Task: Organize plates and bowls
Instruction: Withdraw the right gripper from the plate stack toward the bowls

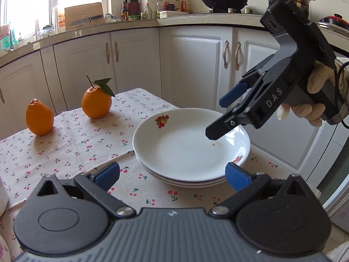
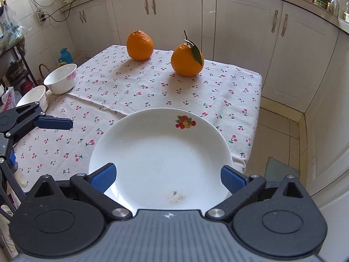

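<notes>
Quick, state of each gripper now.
Left gripper: open, holding nothing.
Right gripper: open over the stacked plates, holding nothing.

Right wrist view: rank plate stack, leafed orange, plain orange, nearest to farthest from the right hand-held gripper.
1. Plate stack: directly under the right hand-held gripper, between its open fingers.
2. Leafed orange: beyond the plates, right of centre.
3. Plain orange: far table edge, left of the leafed one.

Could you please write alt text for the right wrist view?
A white plate with a fruit motif sits on a cherry-print tablecloth, framed by the open right claw, which holds nothing. Two oranges stand beyond it, two white bowls sit at the table's left edge, and the left claw enters from the left.
</notes>
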Action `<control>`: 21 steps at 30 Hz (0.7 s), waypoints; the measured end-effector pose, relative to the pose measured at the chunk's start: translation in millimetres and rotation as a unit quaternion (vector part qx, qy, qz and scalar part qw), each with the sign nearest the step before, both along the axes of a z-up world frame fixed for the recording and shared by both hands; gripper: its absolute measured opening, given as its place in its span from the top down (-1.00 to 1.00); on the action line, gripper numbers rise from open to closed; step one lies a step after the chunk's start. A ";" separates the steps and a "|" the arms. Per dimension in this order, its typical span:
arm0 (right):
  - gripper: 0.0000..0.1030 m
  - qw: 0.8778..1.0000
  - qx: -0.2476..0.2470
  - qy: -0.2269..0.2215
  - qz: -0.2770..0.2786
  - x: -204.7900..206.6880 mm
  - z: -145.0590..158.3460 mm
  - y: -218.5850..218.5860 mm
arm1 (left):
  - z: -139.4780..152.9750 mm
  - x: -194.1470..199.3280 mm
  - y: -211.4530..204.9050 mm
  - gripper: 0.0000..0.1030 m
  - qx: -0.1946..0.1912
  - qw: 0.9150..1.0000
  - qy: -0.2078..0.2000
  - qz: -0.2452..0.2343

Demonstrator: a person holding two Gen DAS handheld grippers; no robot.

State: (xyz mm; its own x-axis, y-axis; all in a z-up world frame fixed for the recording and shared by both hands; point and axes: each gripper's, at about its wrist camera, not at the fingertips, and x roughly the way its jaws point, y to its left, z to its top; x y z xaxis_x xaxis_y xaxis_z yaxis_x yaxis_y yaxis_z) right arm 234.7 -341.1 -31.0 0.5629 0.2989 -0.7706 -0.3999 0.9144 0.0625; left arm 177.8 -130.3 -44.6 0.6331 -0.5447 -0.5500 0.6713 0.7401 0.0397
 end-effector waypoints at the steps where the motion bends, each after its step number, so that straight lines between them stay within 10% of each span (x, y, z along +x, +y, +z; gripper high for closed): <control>1: -1.00 1.000 -0.001 -0.005 -0.001 -3.5 1.7 4.2 | 1.6 -3.1 2.7 -0.99 -0.001 1.000 -0.008 0.004; 21: -1.00 0.994 -0.051 -0.093 0.029 -68.0 13.6 116.7 | 18.4 -55.3 95.7 -0.99 -0.030 0.993 -0.022 0.111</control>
State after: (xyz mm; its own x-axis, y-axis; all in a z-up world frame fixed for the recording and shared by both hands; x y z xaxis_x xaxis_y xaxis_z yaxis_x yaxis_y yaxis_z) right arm 166.7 -224.5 -17.4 0.6821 0.2608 -0.6831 -0.4478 0.8875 -0.1084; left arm 122.5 -34.6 -26.2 0.7643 -0.4203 -0.4891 0.4898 0.8717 0.0164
